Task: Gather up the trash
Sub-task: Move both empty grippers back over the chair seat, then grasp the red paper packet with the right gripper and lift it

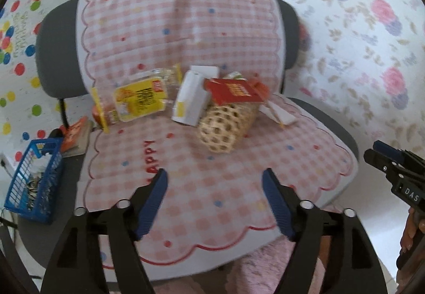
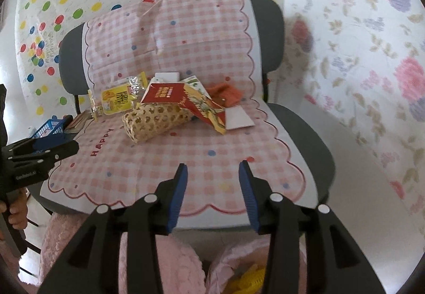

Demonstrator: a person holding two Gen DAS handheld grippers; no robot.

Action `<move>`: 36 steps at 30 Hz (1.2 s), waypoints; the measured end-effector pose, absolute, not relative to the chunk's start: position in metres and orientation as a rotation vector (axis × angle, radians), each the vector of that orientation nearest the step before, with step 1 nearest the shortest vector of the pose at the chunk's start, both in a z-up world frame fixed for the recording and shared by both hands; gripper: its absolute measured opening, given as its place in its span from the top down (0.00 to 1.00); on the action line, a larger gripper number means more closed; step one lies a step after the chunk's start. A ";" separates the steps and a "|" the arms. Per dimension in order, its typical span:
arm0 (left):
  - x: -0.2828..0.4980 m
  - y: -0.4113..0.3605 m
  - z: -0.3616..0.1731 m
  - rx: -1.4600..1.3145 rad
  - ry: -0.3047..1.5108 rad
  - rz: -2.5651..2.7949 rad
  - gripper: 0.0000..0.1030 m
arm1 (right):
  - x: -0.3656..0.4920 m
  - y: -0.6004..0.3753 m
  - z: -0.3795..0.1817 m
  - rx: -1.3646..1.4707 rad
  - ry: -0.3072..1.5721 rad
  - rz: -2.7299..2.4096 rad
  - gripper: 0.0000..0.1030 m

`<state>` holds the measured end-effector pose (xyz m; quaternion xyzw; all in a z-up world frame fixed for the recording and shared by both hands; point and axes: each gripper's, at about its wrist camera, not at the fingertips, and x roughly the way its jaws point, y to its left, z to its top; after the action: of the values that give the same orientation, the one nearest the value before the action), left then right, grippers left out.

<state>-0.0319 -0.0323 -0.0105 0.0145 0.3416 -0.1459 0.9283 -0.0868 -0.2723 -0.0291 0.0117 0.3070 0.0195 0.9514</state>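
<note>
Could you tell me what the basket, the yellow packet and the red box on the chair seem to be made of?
Basket: woven cane or bamboo, matte tan, judging by its open lattice of holes.
Yellow packet: thin plastic film, glossy, with clear crinkled ends.
Red box: likely printed card, flat faces with sharp folded edges.

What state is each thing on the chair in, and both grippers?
Left gripper: open, empty.
Right gripper: open, empty.
Woven basket: on its side.
Red packet: resting on the basket.
Yellow wrapper: lying flat, crumpled.
White box: tipped, leaning.
Blue basket: upright, holding stuff, beside the chair.
</note>
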 end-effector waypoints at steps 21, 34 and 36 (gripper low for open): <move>0.067 -0.015 -0.032 0.018 0.759 -0.160 0.18 | 0.077 -0.234 -0.076 -0.172 0.689 0.096 0.59; 0.066 -0.012 -0.036 0.004 0.777 -0.170 0.18 | 0.086 -0.226 -0.053 -0.214 0.599 0.068 0.95; 0.063 -0.016 -0.036 0.005 0.774 -0.186 0.18 | 0.076 -0.238 -0.035 -0.129 0.589 0.086 0.98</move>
<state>0.0634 -0.0155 -0.0358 0.0026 0.3767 -0.0904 0.9219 0.0757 -0.2384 -0.0352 -0.0635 0.2902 0.0426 0.9539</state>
